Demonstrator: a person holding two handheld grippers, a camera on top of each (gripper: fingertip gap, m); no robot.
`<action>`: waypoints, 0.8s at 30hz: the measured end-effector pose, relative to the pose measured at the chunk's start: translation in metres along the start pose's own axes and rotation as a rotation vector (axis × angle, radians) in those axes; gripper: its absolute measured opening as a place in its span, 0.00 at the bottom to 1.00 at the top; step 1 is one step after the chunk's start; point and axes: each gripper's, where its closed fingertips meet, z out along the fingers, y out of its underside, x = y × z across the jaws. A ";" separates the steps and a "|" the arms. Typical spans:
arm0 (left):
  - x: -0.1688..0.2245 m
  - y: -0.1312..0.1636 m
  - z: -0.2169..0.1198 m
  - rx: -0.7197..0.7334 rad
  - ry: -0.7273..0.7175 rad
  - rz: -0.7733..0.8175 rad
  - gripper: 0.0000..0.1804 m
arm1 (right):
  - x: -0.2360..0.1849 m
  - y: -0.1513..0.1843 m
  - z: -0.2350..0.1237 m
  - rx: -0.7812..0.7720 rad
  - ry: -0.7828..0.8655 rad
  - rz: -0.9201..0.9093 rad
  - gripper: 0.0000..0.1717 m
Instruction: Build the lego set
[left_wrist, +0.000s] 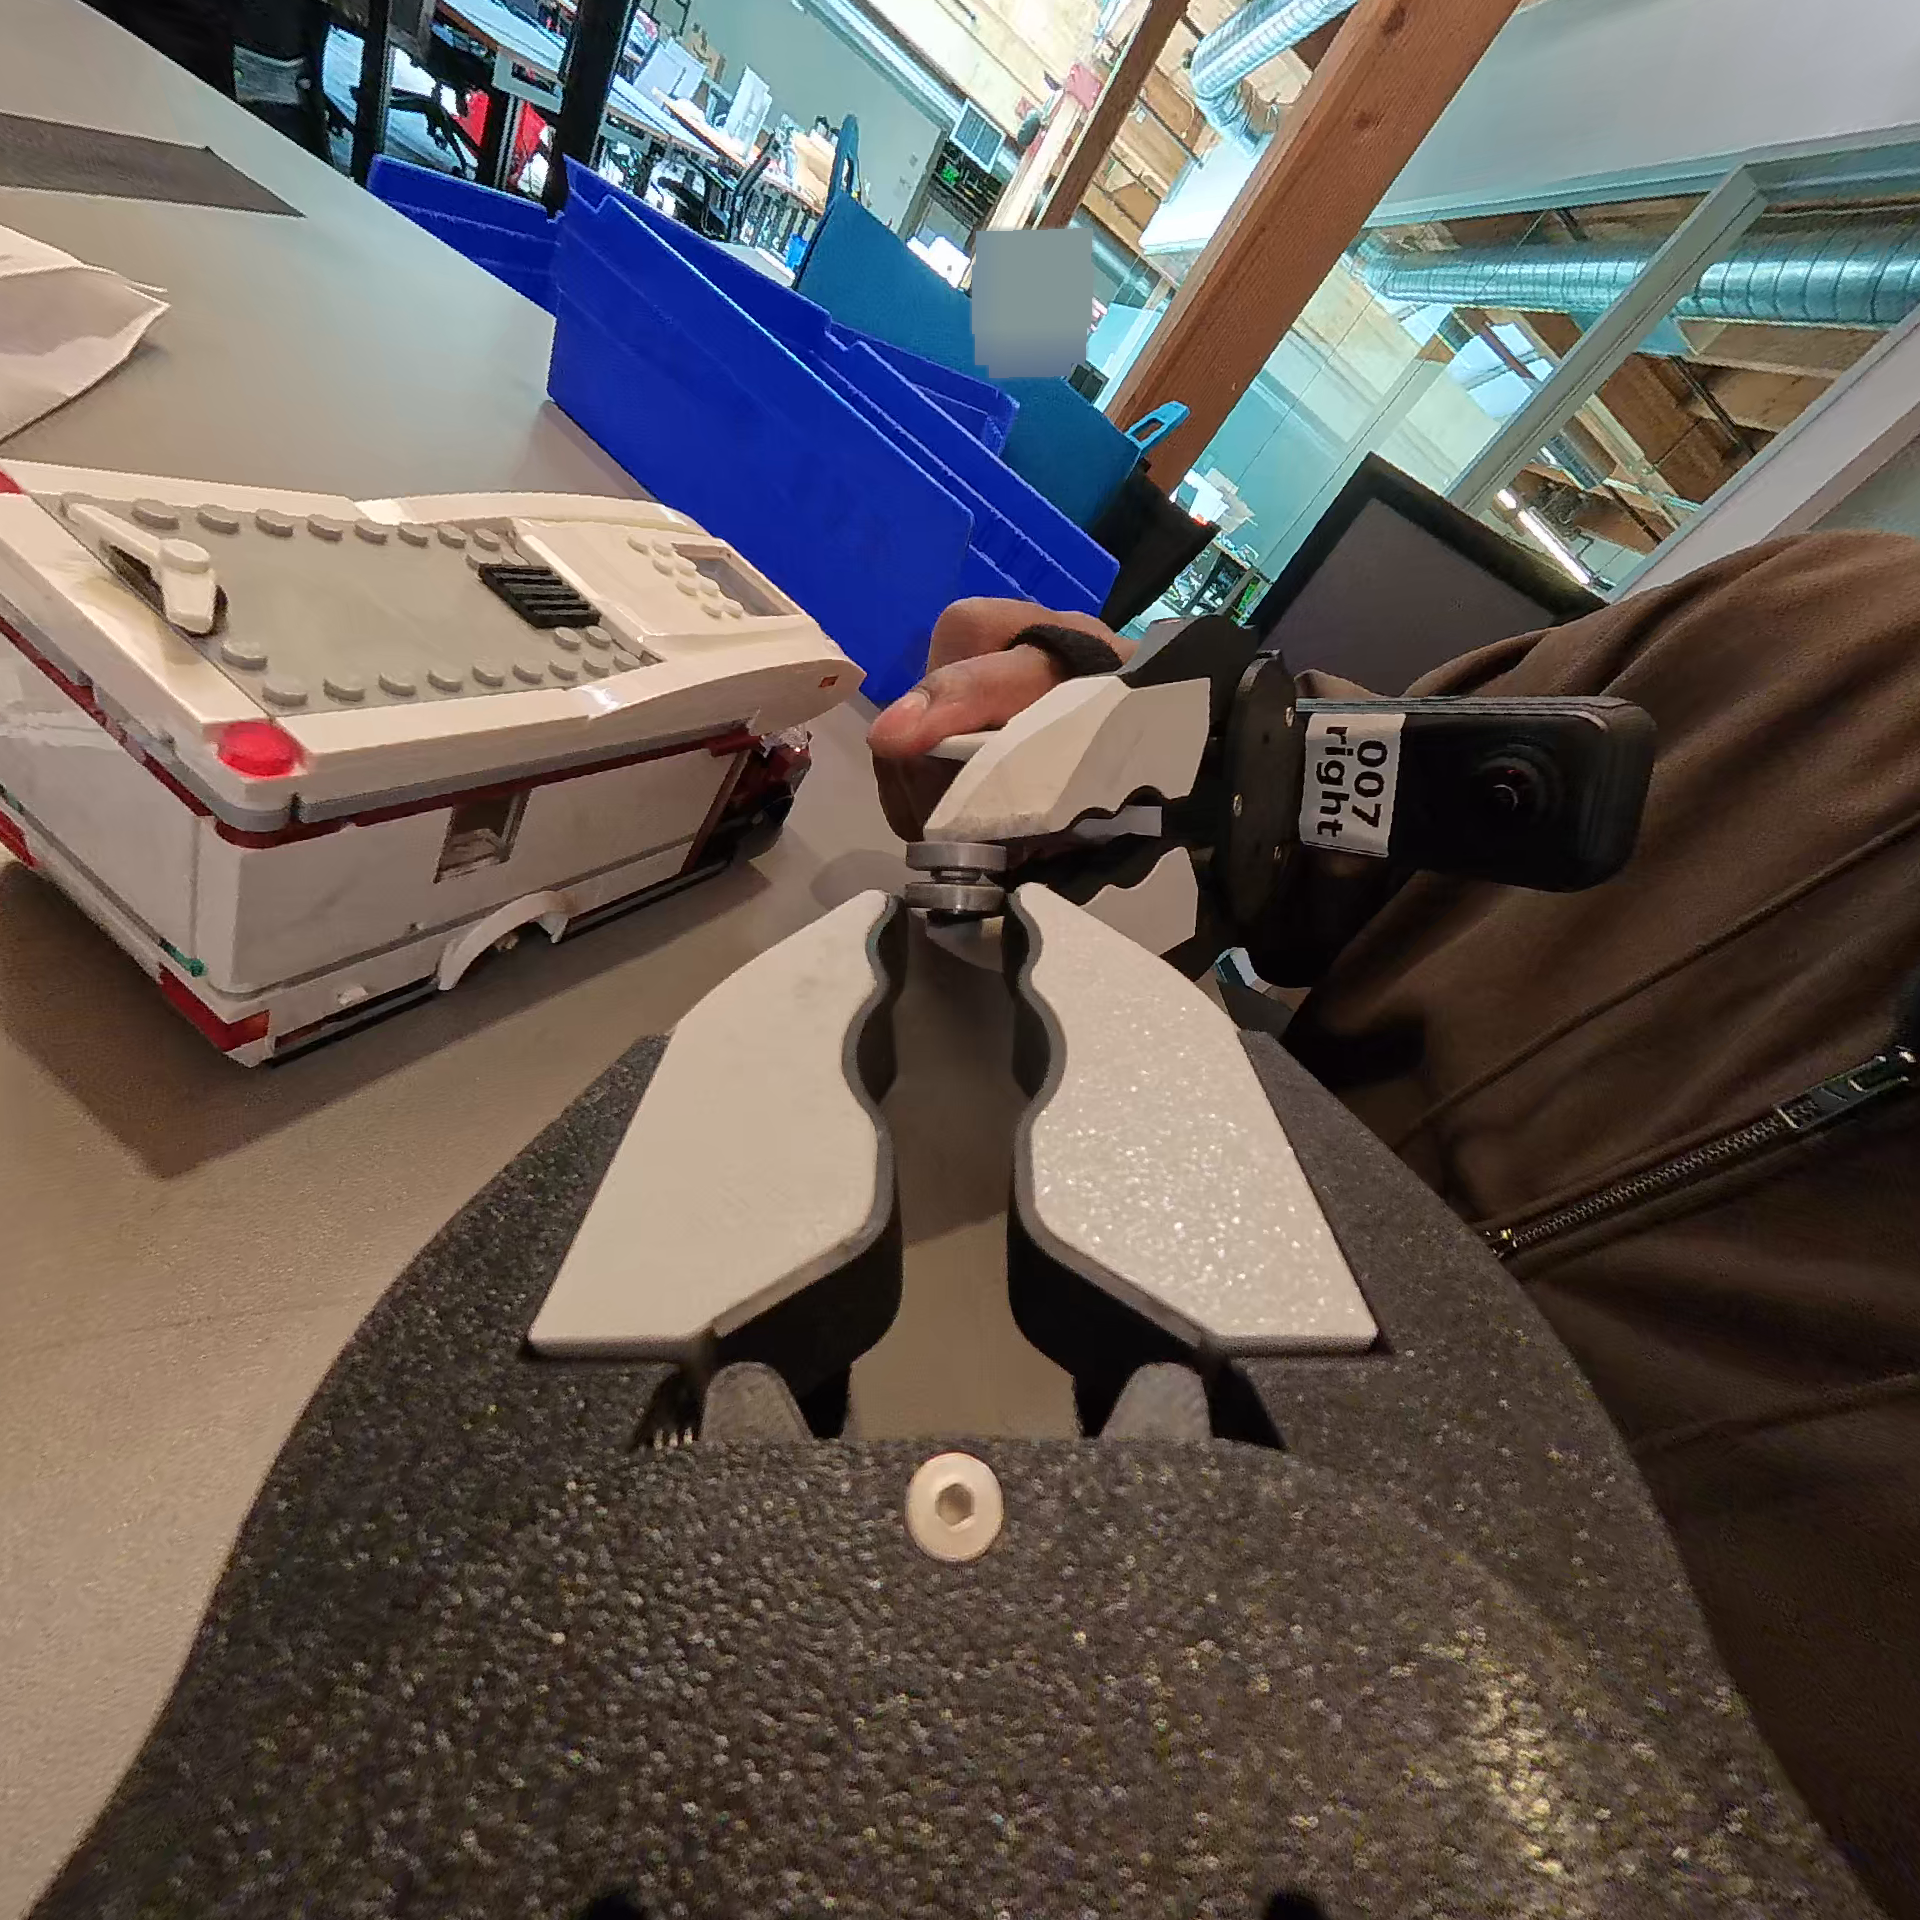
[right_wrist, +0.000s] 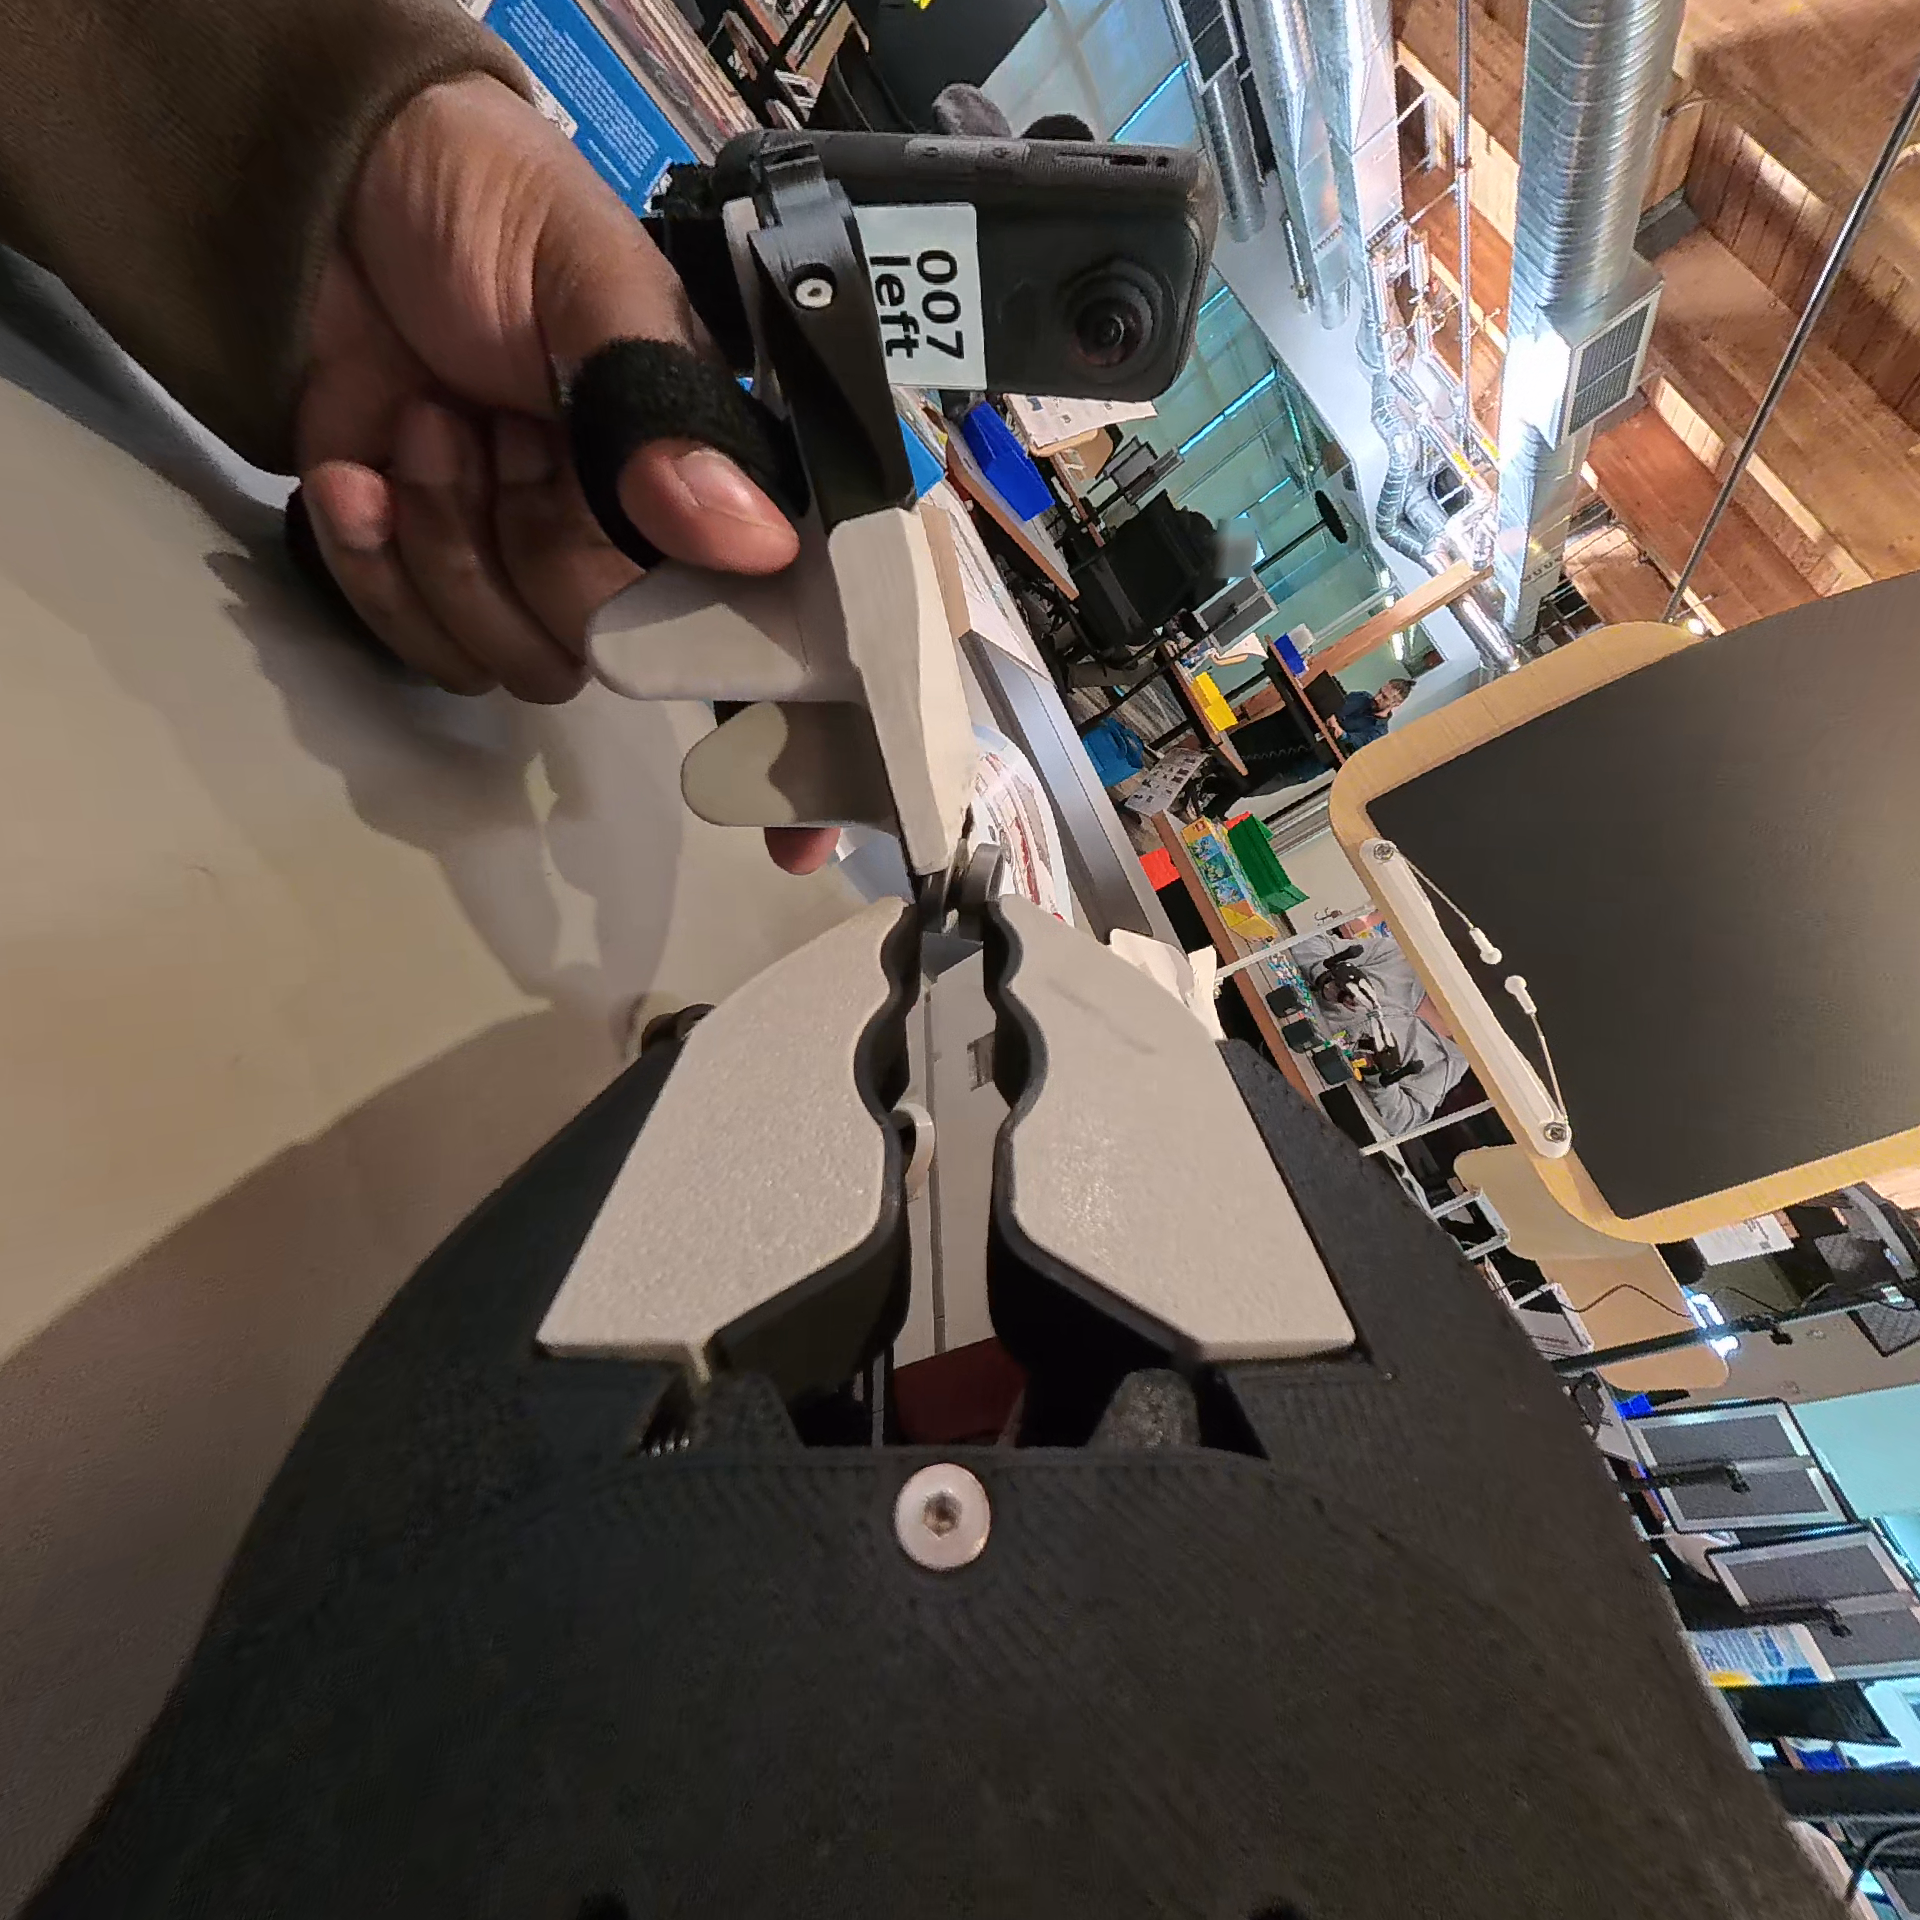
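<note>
Both tools pinching one little grey wheel piece

Left tool (left_wrist: 951, 902) clamped on the lower disc of the small grey double-disc wheel piece (left_wrist: 954, 875), right tool (right_wrist: 954, 914) clenched across the same piece (right_wrist: 961, 883) from the side, just above the grey surface (left_wrist: 436, 395). White-and-red brick camper van (left_wrist: 343, 727) parked close by on the left, blue bins (left_wrist: 790, 436) stacked behind it. Brown sleeve (left_wrist: 1621, 935) on the right.

Beside the white brick-built camper van (left_wrist: 343, 707) on the grey table (left_wrist: 343, 343), blue bins (left_wrist: 748, 416) and white paper (left_wrist: 62, 322).
</note>
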 end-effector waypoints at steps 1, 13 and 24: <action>0.000 0.000 0.000 0.000 0.001 0.000 0.10 | 0.000 0.000 0.000 0.000 0.001 0.000 0.06; 0.000 0.000 0.001 0.001 0.002 -0.005 0.11 | 0.001 -0.001 -0.001 0.001 0.007 -0.015 0.06; 0.000 0.000 0.001 -0.003 -0.017 0.039 0.10 | 0.000 0.000 -0.001 -0.001 -0.007 0.009 0.06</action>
